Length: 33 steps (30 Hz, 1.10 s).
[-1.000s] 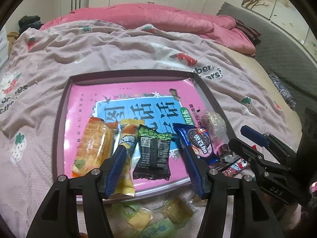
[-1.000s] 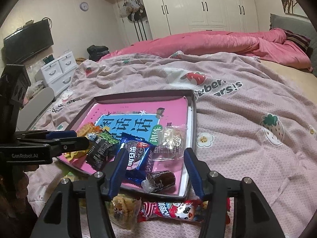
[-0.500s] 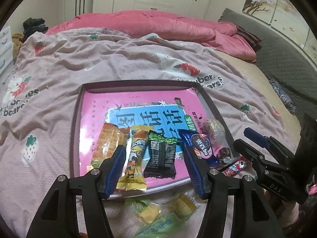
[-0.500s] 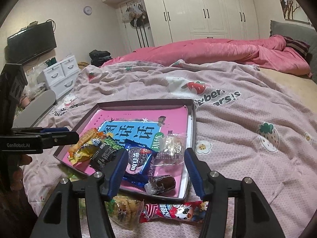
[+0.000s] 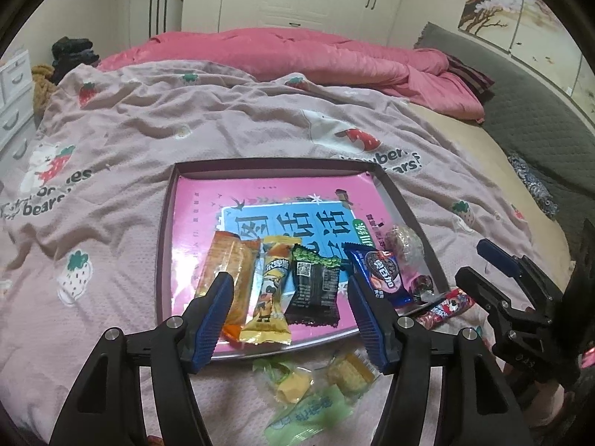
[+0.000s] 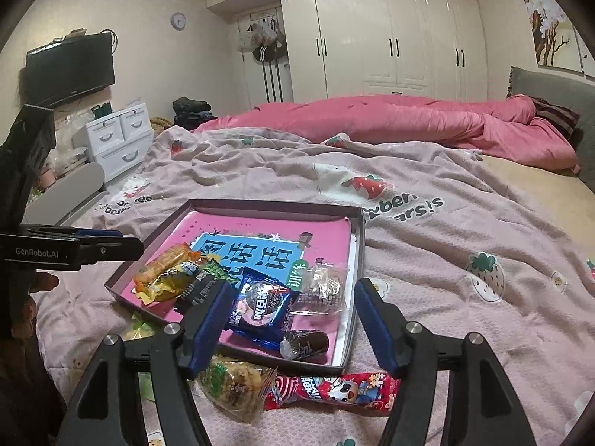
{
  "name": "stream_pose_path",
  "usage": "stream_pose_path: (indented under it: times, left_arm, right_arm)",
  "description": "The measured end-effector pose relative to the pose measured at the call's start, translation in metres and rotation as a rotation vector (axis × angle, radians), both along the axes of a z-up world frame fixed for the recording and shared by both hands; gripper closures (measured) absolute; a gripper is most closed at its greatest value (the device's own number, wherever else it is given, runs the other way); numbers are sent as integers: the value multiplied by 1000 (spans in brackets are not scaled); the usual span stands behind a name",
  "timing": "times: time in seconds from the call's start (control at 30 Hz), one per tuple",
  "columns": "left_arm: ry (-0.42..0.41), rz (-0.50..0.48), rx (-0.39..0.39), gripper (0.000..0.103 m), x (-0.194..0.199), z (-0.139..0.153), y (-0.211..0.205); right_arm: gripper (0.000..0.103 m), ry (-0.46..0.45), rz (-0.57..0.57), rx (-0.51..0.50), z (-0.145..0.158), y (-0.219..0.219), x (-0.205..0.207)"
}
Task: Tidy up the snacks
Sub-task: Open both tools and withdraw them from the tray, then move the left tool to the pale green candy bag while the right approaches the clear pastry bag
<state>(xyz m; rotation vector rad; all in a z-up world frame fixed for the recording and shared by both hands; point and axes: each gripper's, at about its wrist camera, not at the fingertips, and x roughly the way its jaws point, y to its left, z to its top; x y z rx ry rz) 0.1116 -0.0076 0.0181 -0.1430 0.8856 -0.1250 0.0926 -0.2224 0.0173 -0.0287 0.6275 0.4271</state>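
Snacks (image 5: 314, 286) lie in a row in the pink tray (image 5: 167, 223) on the bed.
Both grippers float above it with nothing in them. The left gripper (image 5: 288, 319) is wide apart. The right gripper (image 6: 293, 321) has just spread its jaws wider. More snacks, like a red packet (image 6: 334, 388), lie on the blanket (image 6: 465, 297) beside the tray.

Left gripper (image 5: 288, 306): jaws apart, nothing between the pads, pointing steeply down.
Right gripper (image 6: 292, 317): jaws just opened wider, nothing gripped, tilted down less steeply.
Hand (image 6: 35, 286): fingers (partly hidden) behind the left gripper.
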Motion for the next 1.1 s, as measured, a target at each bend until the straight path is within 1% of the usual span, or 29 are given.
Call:
stream_pose_path:
  times: [0.47, 0.8, 0.93, 1.1]
  left_arm:
    - [-1, -6, 18, 37, -15, 5, 6]
    - [0, -31, 42, 37, -26, 5, 1]
    - [1, -42, 42, 37, -30, 6, 0]
    - [14, -58, 22, 37, -35, 5, 0]
  right_arm:
    - [35, -16, 2, 11, 11, 0, -18]
    - [35, -19, 11, -17, 12, 8, -30]
    - [35, -17, 15, -32, 13, 11, -34]
    - [35, -17, 24, -59, 11, 16, -40]
